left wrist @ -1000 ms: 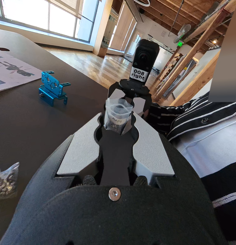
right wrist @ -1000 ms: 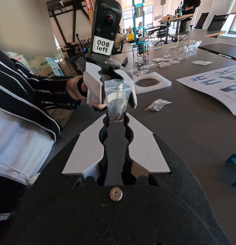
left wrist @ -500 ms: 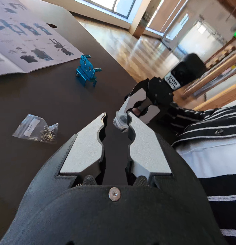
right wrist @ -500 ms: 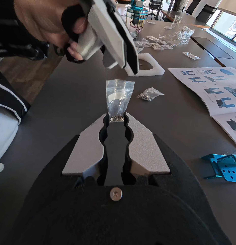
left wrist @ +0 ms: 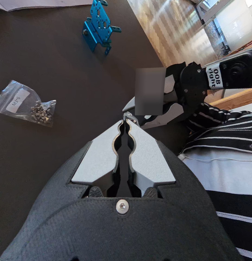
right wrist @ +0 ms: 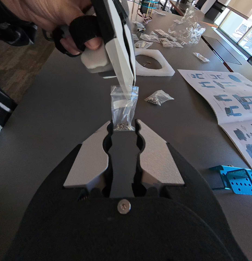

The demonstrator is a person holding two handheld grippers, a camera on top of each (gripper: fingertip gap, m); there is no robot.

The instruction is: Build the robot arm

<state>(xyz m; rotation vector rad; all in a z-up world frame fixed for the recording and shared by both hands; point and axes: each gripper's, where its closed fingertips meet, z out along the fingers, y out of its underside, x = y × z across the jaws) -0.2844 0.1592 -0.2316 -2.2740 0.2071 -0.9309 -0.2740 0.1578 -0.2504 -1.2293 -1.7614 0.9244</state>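
A small clear zip bag [right wrist: 124, 107] with screws at its bottom hangs upright above the dark table [right wrist: 66, 113]. My left gripper [left wrist: 124, 121] is shut on the bag's top edge; a sliver of the plastic [left wrist: 128, 115] shows at its tips. In the right wrist view it comes down from above [right wrist: 133, 83] onto the zip strip. My right gripper [right wrist: 124, 122] stands open around the bag's bottom, its pads no longer pressing on it. A blur patch partly hides it in the left wrist view.
A second bag of screws [left wrist: 27, 104] lies on the table, and a blue metal bracket [left wrist: 98, 29] stands near the table's edge. An open instruction booklet [right wrist: 221, 98], a white foam frame [right wrist: 155, 70] and several small bags [right wrist: 157, 38] lie farther off. The tips of both grippers are at nearly the same place. The blue metal bracket [left wrist: 98, 29] lies around 15 centimetres away from my right fingertips.
My left gripper swung over the bag and shut on its top edge. My right gripper, which held the bag's bottom, has opened its fingers around it.
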